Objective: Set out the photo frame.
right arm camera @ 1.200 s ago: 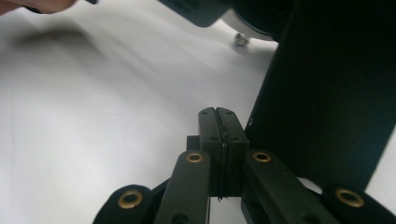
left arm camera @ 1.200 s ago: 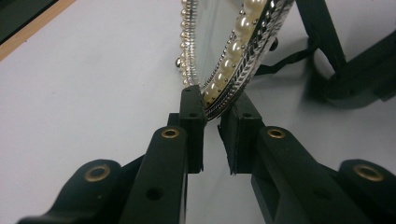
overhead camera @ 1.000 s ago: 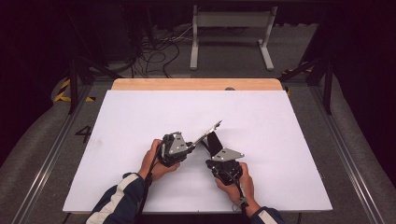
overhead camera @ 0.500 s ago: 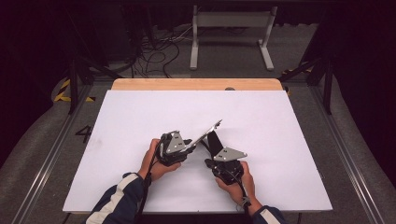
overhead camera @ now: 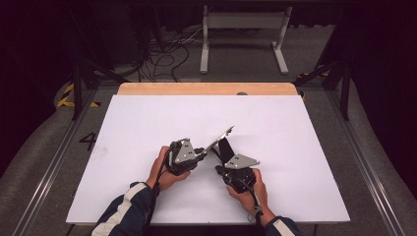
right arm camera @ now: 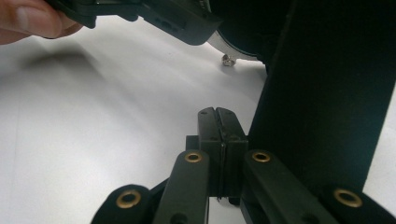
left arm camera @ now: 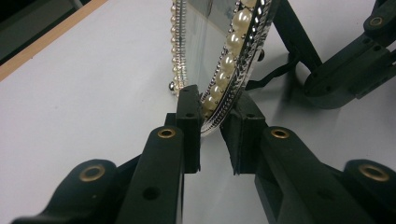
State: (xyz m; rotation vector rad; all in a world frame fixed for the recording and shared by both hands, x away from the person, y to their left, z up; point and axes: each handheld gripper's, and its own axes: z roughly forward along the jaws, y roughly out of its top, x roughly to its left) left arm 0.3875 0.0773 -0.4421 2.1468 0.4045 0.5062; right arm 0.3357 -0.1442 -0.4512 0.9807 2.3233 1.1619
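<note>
Pearl-rimmed frame (left arm camera: 229, 70) edge sits clamped between left fingers (left arm camera: 189, 121); right fingers (right arm camera: 218, 135) clenched empty.

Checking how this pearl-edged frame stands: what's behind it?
A black prop panel slopes down behind the frame to the white table, beside the right gripper. Where panel joins frame is hidden.

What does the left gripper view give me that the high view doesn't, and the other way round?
Left gripper view: pearl beading on the picture frame, its rim between the left tool's jaws, which have just been closing. High view: left hand, right hand, whole table. Shared: picture frame, left tool, black stand.
</note>
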